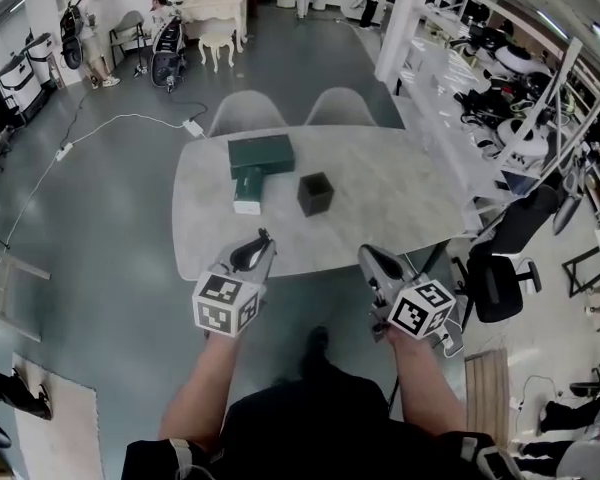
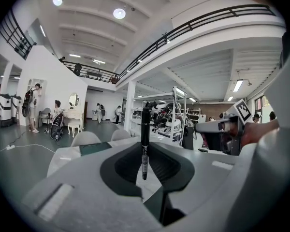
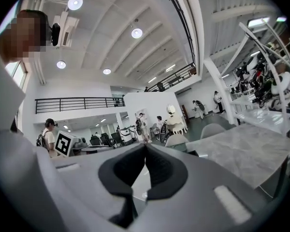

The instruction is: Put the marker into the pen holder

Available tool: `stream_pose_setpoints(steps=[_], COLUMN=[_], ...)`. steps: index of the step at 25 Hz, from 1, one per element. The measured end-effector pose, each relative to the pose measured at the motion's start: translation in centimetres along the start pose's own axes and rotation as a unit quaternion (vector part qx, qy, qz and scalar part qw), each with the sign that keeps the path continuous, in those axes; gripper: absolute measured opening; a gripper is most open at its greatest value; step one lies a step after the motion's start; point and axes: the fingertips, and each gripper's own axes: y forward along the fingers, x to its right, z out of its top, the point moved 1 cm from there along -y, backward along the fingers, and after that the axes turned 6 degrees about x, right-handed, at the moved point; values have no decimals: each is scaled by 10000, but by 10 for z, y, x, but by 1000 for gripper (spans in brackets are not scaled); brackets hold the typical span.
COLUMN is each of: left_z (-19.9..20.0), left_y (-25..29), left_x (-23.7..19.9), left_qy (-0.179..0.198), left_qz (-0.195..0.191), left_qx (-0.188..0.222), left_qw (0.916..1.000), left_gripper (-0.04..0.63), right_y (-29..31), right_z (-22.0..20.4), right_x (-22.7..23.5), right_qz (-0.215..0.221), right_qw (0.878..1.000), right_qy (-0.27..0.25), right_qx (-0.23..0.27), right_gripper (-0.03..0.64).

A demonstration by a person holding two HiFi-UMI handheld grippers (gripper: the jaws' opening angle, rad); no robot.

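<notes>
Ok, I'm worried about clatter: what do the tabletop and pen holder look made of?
Tabletop: stone or stone-look laminate, pale grey with faint veining, smooth. Pen holder: dark, square, matte; plastic or metal, too small to tell.

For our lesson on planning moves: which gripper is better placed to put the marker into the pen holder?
Left. The left gripper clamps the marker upright, and the pen holder stands ahead on the table. The right gripper is shut and empty.

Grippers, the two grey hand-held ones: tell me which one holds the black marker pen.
The left gripper: the black marker pen stands upright, clamped between its jaws. The right gripper has its jaws closed together with nothing between them.
</notes>
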Motion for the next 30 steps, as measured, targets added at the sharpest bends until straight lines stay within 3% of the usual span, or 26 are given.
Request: stream_pose_setpoints(steps=[7,18,22,30], left_z=[-11,-1,-2,-3], left_y=[84,243,273,296], left_x=[-19,-36,-45,-85], left_qy=[21,73,32,-168], left_qz=[-6,38,7,-262], left_qx=[-249,-535,-597,-559], left_qw=[9997,9985,9982,9980], left_gripper=[51,51,51,51], right_y=[61,115,135,180], right_z=[13,38,33,32], right_x=[68,218,240,237], right_qz=[144,34,66,-59], right_qw=[9998,9998,9996,9996], right_qy=[45,200,284,181], right_qx=[101,66,-23,-206], right_gripper=[3,3,3,3])
